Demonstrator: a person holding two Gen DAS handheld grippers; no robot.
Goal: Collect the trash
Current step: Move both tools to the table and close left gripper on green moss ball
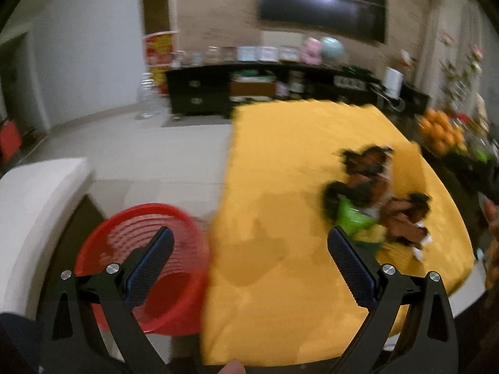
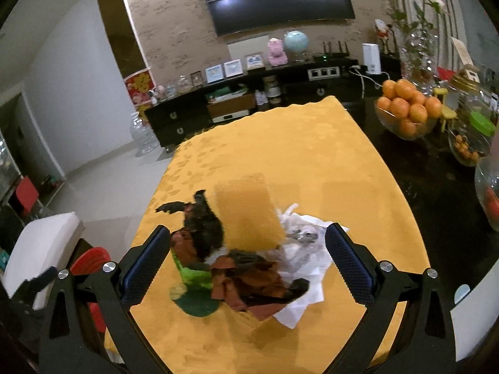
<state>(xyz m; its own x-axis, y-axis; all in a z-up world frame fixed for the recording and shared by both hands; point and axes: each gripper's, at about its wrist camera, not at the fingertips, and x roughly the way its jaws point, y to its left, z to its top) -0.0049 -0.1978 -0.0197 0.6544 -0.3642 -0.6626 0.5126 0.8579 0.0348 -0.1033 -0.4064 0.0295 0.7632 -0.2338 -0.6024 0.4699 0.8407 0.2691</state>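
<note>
A pile of trash lies on the yellow tablecloth (image 2: 312, 162): dark brown wrappers (image 2: 246, 277), a green wrapper (image 2: 195, 275), white crumpled tissue (image 2: 307, 249). My right gripper (image 2: 248, 255) is open and empty, its jaws to either side of the pile and just above it. In the blurred left wrist view the same pile (image 1: 374, 199) lies ahead on the right. My left gripper (image 1: 249, 260) is open and empty over the cloth's left edge. A red basket (image 1: 149, 268) stands on the floor below the table's left side; it also shows in the right wrist view (image 2: 89, 260).
A bowl of oranges (image 2: 407, 113), glass jars (image 2: 467, 124) and a flower vase (image 2: 418, 50) stand on the dark table at the right. A white seat (image 1: 34, 205) is beside the basket. A black TV cabinet (image 2: 249, 93) lines the far wall.
</note>
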